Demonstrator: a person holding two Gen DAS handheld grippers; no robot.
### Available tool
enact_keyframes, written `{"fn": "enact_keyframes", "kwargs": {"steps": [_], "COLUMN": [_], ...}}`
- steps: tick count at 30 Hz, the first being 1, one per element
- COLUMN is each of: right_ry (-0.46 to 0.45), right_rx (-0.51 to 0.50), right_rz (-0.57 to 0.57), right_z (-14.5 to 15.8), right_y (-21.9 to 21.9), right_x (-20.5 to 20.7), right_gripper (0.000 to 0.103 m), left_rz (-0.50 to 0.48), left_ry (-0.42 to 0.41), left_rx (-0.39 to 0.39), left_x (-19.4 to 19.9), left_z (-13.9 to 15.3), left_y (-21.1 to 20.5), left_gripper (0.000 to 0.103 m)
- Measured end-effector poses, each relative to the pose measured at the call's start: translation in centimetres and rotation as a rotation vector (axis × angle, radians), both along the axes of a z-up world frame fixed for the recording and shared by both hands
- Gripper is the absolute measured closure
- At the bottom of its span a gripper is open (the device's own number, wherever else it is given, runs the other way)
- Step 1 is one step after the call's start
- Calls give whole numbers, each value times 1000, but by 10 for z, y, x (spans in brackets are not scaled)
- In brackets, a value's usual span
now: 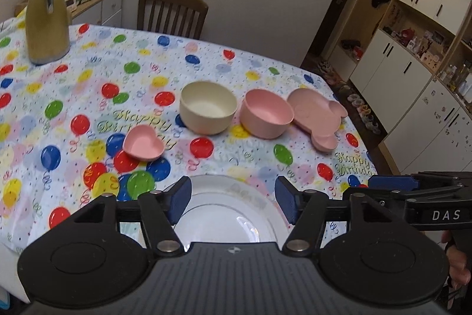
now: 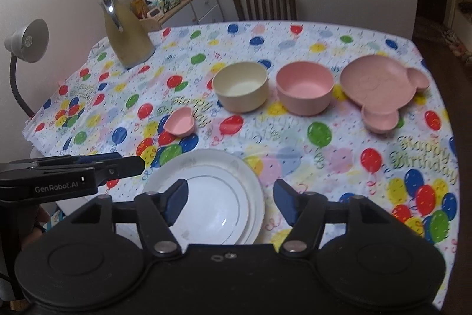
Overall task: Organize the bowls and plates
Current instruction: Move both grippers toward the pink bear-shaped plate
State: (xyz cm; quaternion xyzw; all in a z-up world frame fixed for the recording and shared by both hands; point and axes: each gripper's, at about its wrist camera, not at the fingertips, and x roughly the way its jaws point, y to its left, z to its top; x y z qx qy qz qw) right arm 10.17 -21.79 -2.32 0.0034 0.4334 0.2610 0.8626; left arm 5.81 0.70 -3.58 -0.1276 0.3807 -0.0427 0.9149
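Hovering spread and empty, both claws, left (image 1: 233,198) and right (image 2: 230,201), have white plates (image 2: 206,191) stacked just below; ahead, two bowls (image 2: 240,86), heart dish (image 2: 180,124) and pink plate (image 2: 380,84) lie unstacked.

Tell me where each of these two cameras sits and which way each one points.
Left wrist view: on the left gripper, looking forward over white stacked plates toward the cream round bowl; open jaws show, right gripper at right.
Right wrist view: on the right gripper, same direction, from further right; open jaws show, left gripper at left.
Shared: plates, cream bowl, pink round bowl, balloon-print tablecloth.
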Motion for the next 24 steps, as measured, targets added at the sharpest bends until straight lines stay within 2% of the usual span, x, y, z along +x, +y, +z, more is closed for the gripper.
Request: {"fn": "enact_keyframes", "kwargs": {"steps": [6,10,12,16,24], "right_ry": [-70,-113,-138,-170,-142], "right_rx": [-23,-52,-63,-82,-101], "right_rz": [-48,-76,-90,-105,-100], "right_z": [13,16,16,15,3], "right_y": [-23,-39,-48,-67,-110], "right_x": [6,17,24,43,97], "right_gripper": [21,7,3,1,1], "left_rz": [-17,-28,-23,-13,-1], "left_ry": [-44,-48,-44,-18,47], "left_rx": [20,21,29,30,16], "left_x": [21,41,52,78,130], "left_z": [12,13,12,6,-15], "left_y": [-28,-50,-61,-84,-136], "left_gripper": [29,26,24,23,23]}}
